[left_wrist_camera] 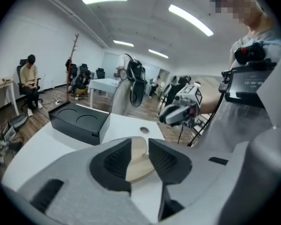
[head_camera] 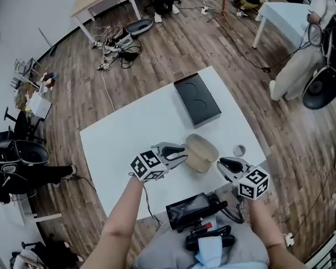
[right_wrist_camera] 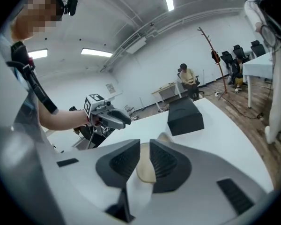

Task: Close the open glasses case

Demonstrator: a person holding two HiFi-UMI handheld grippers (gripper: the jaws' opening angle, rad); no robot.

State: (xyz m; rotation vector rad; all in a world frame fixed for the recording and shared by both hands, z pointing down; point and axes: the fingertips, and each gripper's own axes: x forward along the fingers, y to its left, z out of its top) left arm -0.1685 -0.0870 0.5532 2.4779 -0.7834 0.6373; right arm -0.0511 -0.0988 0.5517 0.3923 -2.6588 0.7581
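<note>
A beige glasses case (head_camera: pixel 201 152) lies near the front of the white table (head_camera: pixel 123 139). Its lid stands raised over the base, as seen between the jaws in the left gripper view (left_wrist_camera: pixel 140 165) and the right gripper view (right_wrist_camera: pixel 147 172). My left gripper (head_camera: pixel 182 151) points at the case from its left, tips close to it, jaws a little apart with nothing between them (left_wrist_camera: pixel 139 145). My right gripper (head_camera: pixel 224 163) sits just right of the case, jaws nearly together and empty (right_wrist_camera: pixel 144 148). Neither gripper touches the case.
A black box (head_camera: pixel 197 100) with two round recesses stands behind the case. A small round ring (head_camera: pixel 239 150) lies near the table's right edge. A black device (head_camera: pixel 193 209) hangs at my chest. Seated people, chairs and cables are spread about the room.
</note>
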